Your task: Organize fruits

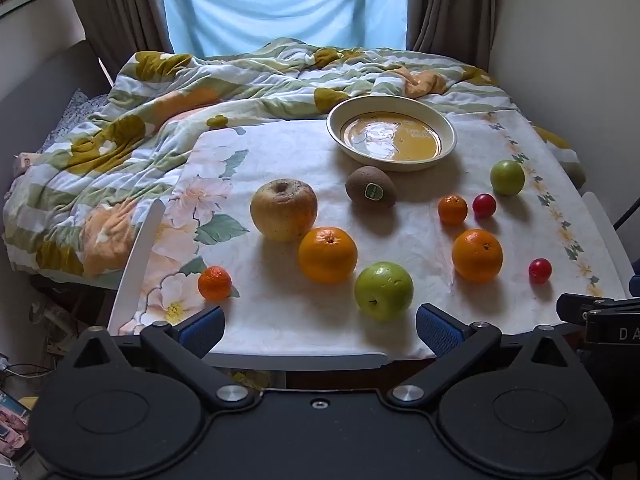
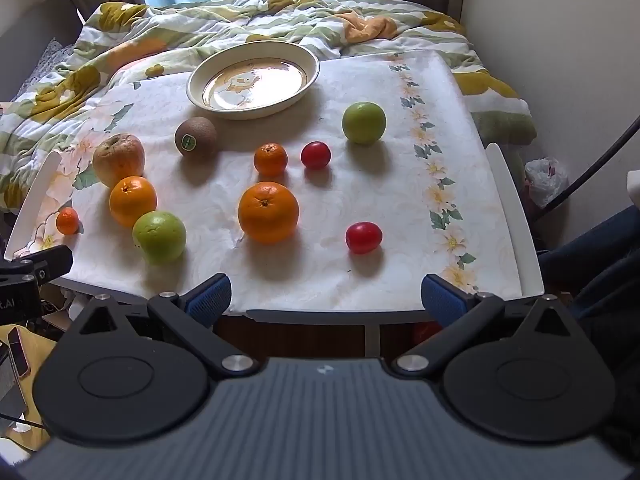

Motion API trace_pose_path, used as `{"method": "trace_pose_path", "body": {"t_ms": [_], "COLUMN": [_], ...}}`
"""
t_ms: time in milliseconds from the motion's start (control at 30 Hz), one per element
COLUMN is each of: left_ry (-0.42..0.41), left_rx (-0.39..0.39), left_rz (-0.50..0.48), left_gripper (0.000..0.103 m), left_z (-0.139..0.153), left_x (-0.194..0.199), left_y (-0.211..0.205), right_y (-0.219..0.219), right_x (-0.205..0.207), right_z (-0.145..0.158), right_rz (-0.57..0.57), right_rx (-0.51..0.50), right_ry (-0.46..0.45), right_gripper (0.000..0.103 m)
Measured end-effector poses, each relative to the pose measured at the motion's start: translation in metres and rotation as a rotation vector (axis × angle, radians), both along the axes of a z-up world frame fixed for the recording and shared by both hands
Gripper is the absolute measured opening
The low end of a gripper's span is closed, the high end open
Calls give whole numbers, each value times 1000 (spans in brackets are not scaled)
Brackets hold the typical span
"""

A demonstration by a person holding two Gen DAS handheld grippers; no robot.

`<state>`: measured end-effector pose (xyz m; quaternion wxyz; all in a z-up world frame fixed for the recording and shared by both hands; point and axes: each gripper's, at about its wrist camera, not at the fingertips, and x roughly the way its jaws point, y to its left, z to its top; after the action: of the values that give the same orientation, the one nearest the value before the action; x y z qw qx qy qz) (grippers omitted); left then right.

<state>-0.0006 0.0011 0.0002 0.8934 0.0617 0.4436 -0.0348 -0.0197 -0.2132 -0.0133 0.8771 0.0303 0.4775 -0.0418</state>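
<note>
Starting out: my left gripper (image 1: 320,326) and right gripper (image 2: 326,294) hang released, empty; loose fruit surrounds the bare cream ceramic dish (image 2: 200,96). Next, reach the near green apple (image 1: 383,290).

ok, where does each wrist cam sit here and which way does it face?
Left wrist: on the left gripper, at the table's near edge, angled down at the fruit; own open blue-padded fingers show, right gripper at its right edge.
Right wrist: on the right gripper, same edge, further right, angled down; own open fingers show, left gripper at its left edge.
Shared: plate, kiwi, all the fruit, the bedding behind.
</note>
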Motion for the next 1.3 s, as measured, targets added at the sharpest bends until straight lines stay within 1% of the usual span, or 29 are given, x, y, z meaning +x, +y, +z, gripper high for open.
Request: {"method": "trace_pose_path", "body": {"t_ms": [67, 100, 167, 267, 300, 1300], "left_ry": [8, 23, 12, 3, -1, -3], "left_rx": [2, -12, -28, -27, -38, -37], "left_rz": [4, 7, 8, 16, 11, 12], "left_gripper": [103, 103, 103, 103, 103, 103], "left_z": [1, 2, 1, 1, 1, 0], "left_x": [0, 3, 3, 4, 1, -1], "left_y": [-2, 0, 4, -2, 4, 6], "right_y": [0, 0, 0, 0, 0, 6], "right_x": [0, 0, 0, 0, 0, -2], "right_z": [0, -1, -1, -1, -1, 0], "right_rz": [2, 1, 0, 1, 2, 13], "right_rx": [3, 1, -1, 7, 10, 4], "right_ry": [0, 0, 1, 4, 4, -4], "right_gripper": [103, 103, 103, 103, 103, 103]}}
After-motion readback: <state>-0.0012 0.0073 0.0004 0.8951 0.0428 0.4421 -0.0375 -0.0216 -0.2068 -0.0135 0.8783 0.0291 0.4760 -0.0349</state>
